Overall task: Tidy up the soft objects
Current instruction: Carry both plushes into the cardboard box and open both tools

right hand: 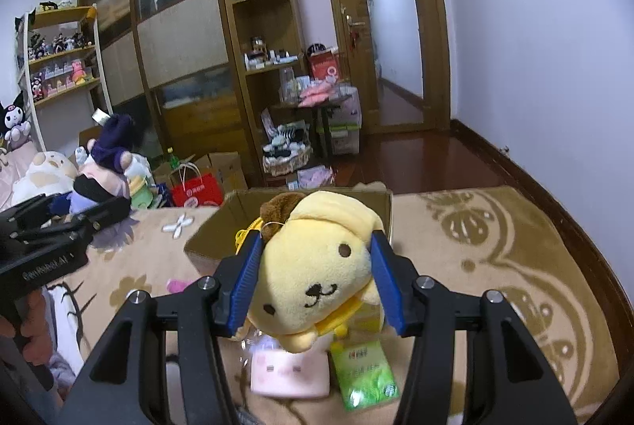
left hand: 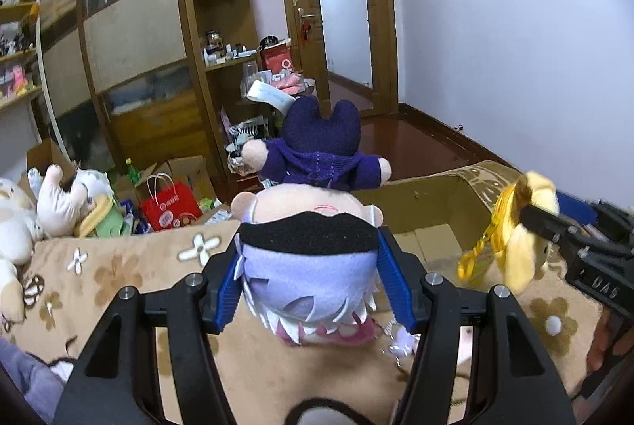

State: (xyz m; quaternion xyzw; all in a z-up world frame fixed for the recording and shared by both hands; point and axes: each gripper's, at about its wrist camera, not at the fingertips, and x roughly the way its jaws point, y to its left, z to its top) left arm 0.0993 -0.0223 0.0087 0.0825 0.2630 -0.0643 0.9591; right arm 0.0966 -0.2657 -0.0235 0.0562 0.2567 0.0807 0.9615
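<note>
My left gripper point(left hand: 311, 274) is shut on a plush doll point(left hand: 313, 227) with lavender hair, a black eye band and dark purple clothes, held upside down above the bed. It also shows in the right wrist view point(right hand: 101, 167). My right gripper point(right hand: 317, 274) is shut on a yellow dog plush point(right hand: 317, 266) with a brown beret, held above the near edge of an open cardboard box point(right hand: 222, 223). In the left wrist view the dog plush point(left hand: 523, 235) hangs over the box point(left hand: 428, 195).
The bed has a beige flowered blanket point(right hand: 495, 239). A pink pouch point(right hand: 289, 373) and a green packet point(right hand: 364, 373) lie under my right gripper. Several plush toys point(left hand: 59, 203) lie at the left. A red bag point(left hand: 170, 207), boxes and shelves stand beyond the bed.
</note>
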